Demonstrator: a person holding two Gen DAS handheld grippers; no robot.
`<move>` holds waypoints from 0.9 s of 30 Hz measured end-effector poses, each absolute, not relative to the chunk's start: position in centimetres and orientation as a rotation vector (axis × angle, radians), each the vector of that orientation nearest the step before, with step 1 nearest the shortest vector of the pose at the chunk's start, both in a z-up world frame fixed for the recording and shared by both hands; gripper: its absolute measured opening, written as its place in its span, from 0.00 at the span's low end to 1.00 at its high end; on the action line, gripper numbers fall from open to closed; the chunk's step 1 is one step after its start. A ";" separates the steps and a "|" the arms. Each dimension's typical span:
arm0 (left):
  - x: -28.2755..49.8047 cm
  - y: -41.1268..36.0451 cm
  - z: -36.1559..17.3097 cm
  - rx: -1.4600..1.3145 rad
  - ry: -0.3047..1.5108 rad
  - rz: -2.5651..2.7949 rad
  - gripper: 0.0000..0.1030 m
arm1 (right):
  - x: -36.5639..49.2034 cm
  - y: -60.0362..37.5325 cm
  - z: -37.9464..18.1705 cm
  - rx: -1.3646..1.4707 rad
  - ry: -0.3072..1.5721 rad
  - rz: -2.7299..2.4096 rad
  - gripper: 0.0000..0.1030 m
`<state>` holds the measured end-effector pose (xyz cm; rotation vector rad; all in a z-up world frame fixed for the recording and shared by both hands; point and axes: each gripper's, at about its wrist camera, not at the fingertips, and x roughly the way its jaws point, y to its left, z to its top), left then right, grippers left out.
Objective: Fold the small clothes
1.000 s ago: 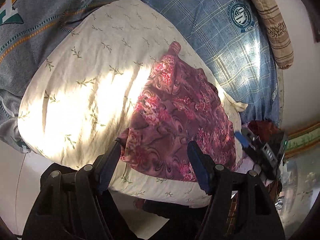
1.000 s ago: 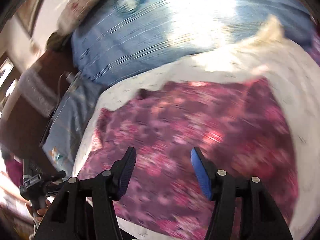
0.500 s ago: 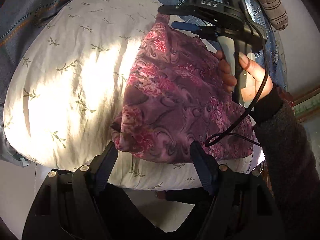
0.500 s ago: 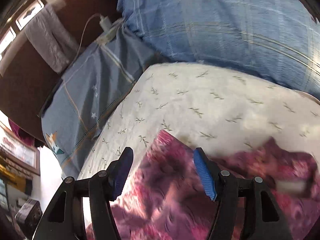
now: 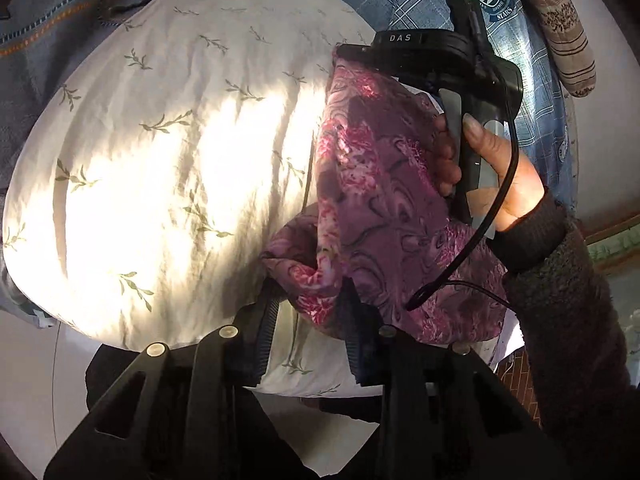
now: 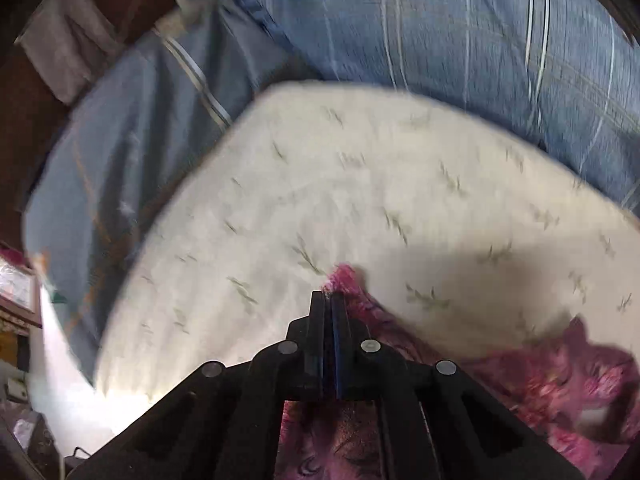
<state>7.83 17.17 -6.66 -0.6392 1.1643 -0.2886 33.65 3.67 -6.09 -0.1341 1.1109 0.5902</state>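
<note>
Working from the biggest thing down, we start with the bed [image 5: 408, 8], dressed in blue plaid, and on it the cream pillow [image 5: 168, 168] with its leaf sprigs, which serves as our folding surface. On the pillow, toward its 4 o'clock side in the left wrist view, lies the purple floral garment [image 5: 384, 200]: thin, limp cloth that drapes and bunches wherever it is pinched. We judge it very light and soft, with nothing fragile about it, but slack enough that any unsupported span will sag and the fold line will wander. Its sheen hints it may slide on the pillowcase, so corners and hems are the places to hold, not the middle.

We have it at two corners. The left claw [image 5: 310, 300] has just been closing and now grips a gathered near corner at 6 o'clock, with cloth bulging between its fingers. The right claw [image 6: 329, 300] has just snapped shut and is clenched on the far tip of the garment, at 12 o'clock of the cloth in the left view; a pink point of fabric pokes out beyond its fingertips. The right hand [image 5: 492, 168] wraps that claw's handle beside the cloth's edge.

Keeping the edge between the two claws taut should, we think, let us carry it over cleanly.
</note>
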 end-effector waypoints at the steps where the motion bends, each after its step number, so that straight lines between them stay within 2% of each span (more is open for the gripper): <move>1: 7.7 17.2 -6.3 -0.626 1.157 -0.285 0.27 | 33.4 3.5 -5.6 -0.122 1.093 0.585 0.08; 2: 7.4 17.3 -5.7 -0.615 1.145 -0.288 0.27 | 33.3 3.1 -4.7 -0.094 1.084 0.577 0.14; 4: 6.4 17.5 -4.6 -0.621 1.118 -0.325 0.30 | 32.8 1.2 -2.4 0.006 1.043 0.602 0.14; 5: 6.0 17.5 -4.1 -0.630 1.101 -0.351 0.33 | 32.3 -0.2 -1.1 0.049 1.010 0.607 0.24; 6: 5.6 17.4 -3.5 -0.636 1.080 -0.383 0.44 | 31.8 -1.8 0.1 0.078 0.977 0.588 0.30; 7: 5.3 17.1 -3.1 -0.636 1.064 -0.405 0.55 | 31.2 -3.9 1.2 0.111 0.948 0.567 0.41; 8: 5.1 16.8 -2.7 -0.632 1.053 -0.417 0.59 | 30.7 -6.0 1.9 0.142 0.936 0.553 0.45; 9: 5.0 16.4 -2.6 -0.622 1.048 -0.425 0.61 | 30.2 -8.5 2.2 0.166 0.932 0.528 0.45; 14: 6.2 14.0 -4.2 -0.624 1.142 -0.443 0.61 | 27.3 -20.0 1.7 0.169 0.942 0.329 0.45; 18: 7.1 13.0 -6.1 -0.685 1.215 -0.412 0.61 | 24.1 -28.0 -2.2 0.235 1.016 0.225 0.45; 19: 7.3 13.0 -6.5 -0.704 1.231 -0.401 0.61 | 23.8 -29.4 -3.7 0.238 1.056 0.180 0.43; 20: 7.7 13.0 -6.9 -0.728 1.245 -0.390 0.61 | 23.2 -30.9 -4.7 0.277 1.059 0.185 0.32; 21: 8.0 13.1 -7.1 -0.758 1.250 -0.382 0.61 | 22.6 -31.8 -4.5 0.307 1.020 0.194 0.29; 23: 7.6 13.7 -6.9 -0.794 1.234 -0.378 0.61 | 21.5 -32.9 -3.4 0.374 0.993 0.187 0.30; 27: 7.1 15.3 -6.8 -0.883 1.188 -0.365 0.62 | 18.6 -32.9 -1.2 0.428 0.903 0.247 0.41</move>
